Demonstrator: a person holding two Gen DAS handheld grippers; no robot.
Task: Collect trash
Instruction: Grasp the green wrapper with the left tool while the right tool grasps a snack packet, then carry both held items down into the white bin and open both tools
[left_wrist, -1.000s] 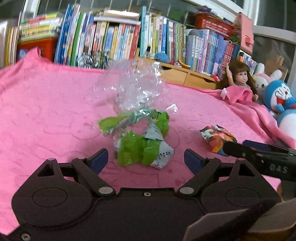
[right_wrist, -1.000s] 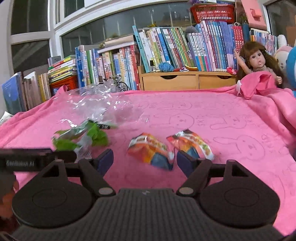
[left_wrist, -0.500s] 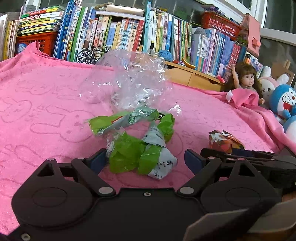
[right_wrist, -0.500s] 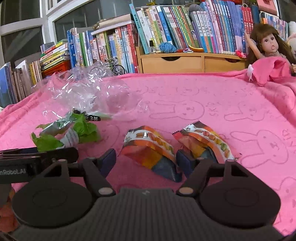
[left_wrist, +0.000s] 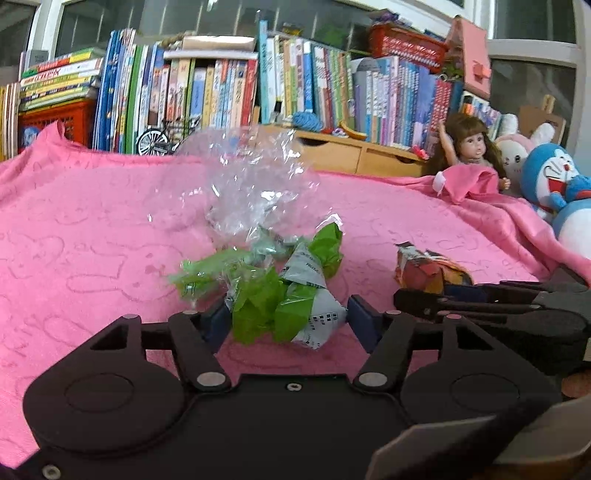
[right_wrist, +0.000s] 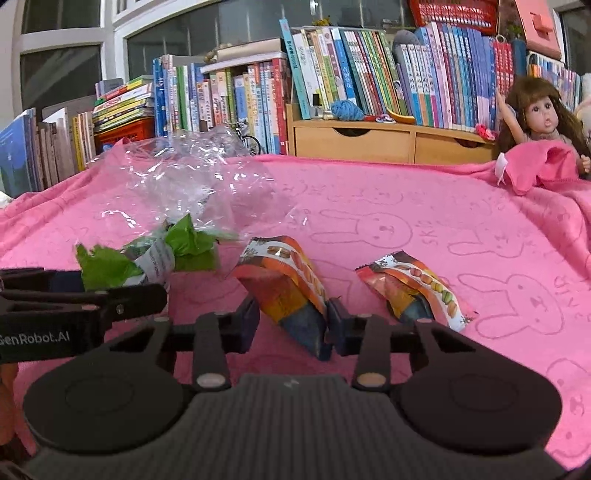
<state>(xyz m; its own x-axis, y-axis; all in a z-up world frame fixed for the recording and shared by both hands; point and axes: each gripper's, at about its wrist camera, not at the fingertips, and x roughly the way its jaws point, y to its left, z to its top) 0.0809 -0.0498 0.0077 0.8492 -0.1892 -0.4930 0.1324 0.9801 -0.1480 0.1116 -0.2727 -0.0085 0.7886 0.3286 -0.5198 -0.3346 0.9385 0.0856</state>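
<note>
Trash lies scattered on the pink blanket (right_wrist: 424, 206), and we take the clear plastic sheet (left_wrist: 255, 188) as our landmark. Just in front of the sheet sits a crumpled green-and-white wrapper (left_wrist: 284, 291), its far end tucked under the sheet's edge. To the right of the sheet lie two orange snack packets: the nearer packet (right_wrist: 291, 284) and, further right, the second packet (right_wrist: 413, 291).

Our left hand-held gripper (left_wrist: 286, 317) has just been closing; its jaws stand half open around the green-and-white wrapper, with both pads at its sides, touching or nearly so, though we cannot call it a firm grip. Our right hand-held gripper (right_wrist: 291, 325) has also just been closing and pinches the lower end of the nearer packet, both pads against it.

What worries us:
- The wrapper is loose, springy crumple. If the jaws catch only a fold, it could slip out on lifting.
- Its far end sits under the sheet, so lifting may drag that sheet along or scatter it.
- The nearer packet is held only by its bottom corner; the slick foil could slide free or swing.
- Both hand-held grippers work close together, so they could bump each other.
- Pads pressed low might snag the blanket.
</note>
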